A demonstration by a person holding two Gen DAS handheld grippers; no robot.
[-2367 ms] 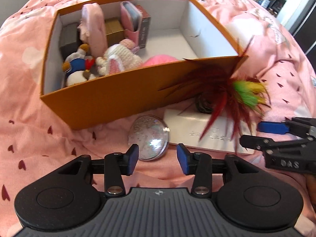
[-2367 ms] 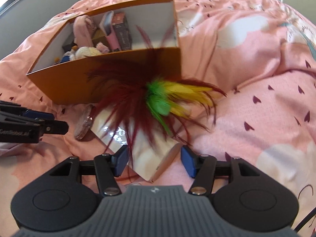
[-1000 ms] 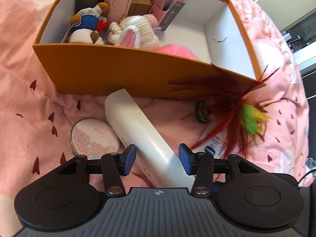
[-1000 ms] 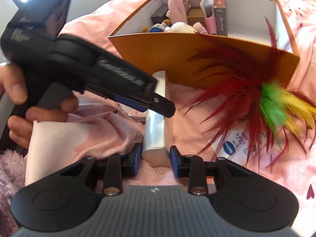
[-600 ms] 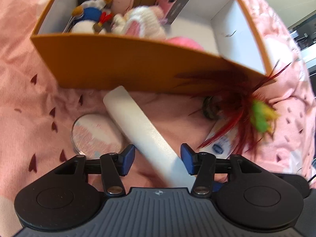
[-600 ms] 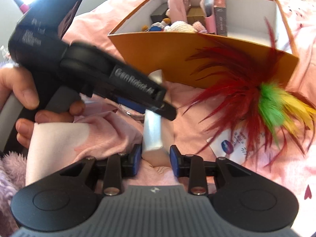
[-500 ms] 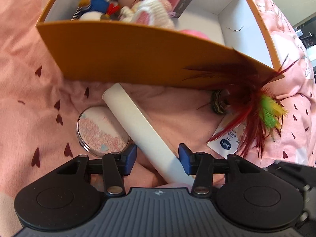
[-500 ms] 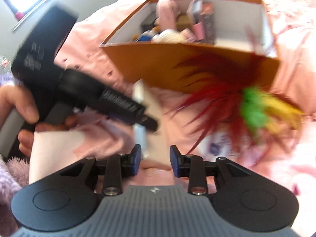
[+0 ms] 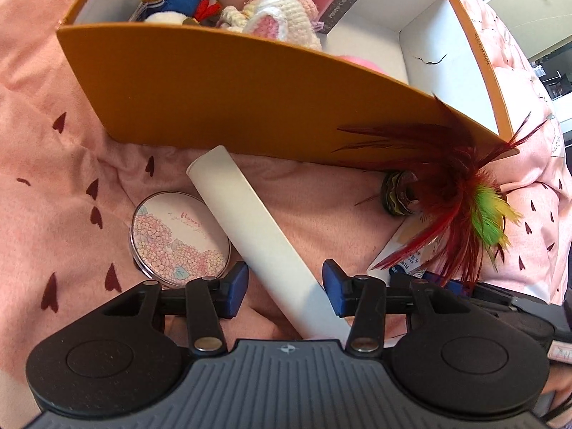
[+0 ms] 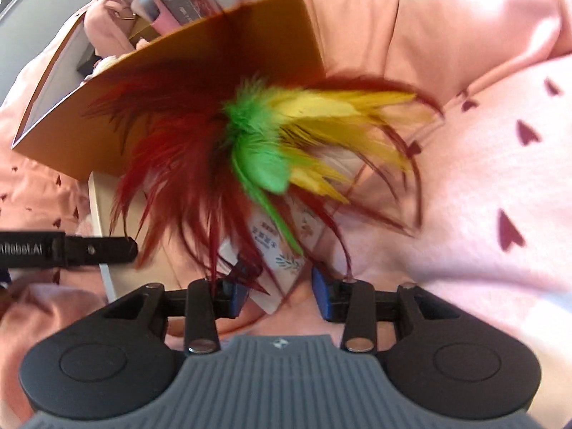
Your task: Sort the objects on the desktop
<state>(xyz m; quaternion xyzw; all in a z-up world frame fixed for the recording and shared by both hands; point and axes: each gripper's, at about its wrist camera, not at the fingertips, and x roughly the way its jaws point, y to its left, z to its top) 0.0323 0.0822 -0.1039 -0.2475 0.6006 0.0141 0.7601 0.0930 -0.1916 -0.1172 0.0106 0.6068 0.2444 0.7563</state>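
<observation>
A long white box (image 9: 250, 236) lies on the pink bedding, slanting from the orange box (image 9: 228, 96) toward my left gripper (image 9: 284, 287), whose open jaws straddle its near end. A round floral compact (image 9: 178, 239) lies left of it. A red, green and yellow feather toy (image 10: 257, 150) lies over a white packet (image 10: 282, 250). My right gripper (image 10: 279, 295) is open, its jaws around the packet's near corner. The left gripper's finger (image 10: 96, 248) shows in the right wrist view.
The orange box holds plush toys (image 9: 264, 21), a pink pouch and small boxes. A dark round object (image 9: 397, 193) sits by the box's near right corner. Rumpled pink bedding (image 10: 482, 178) lies all around.
My right gripper let go of the white box's end and swung right to the feather toy and packet. My left gripper stayed over the white box, moving slightly closer.
</observation>
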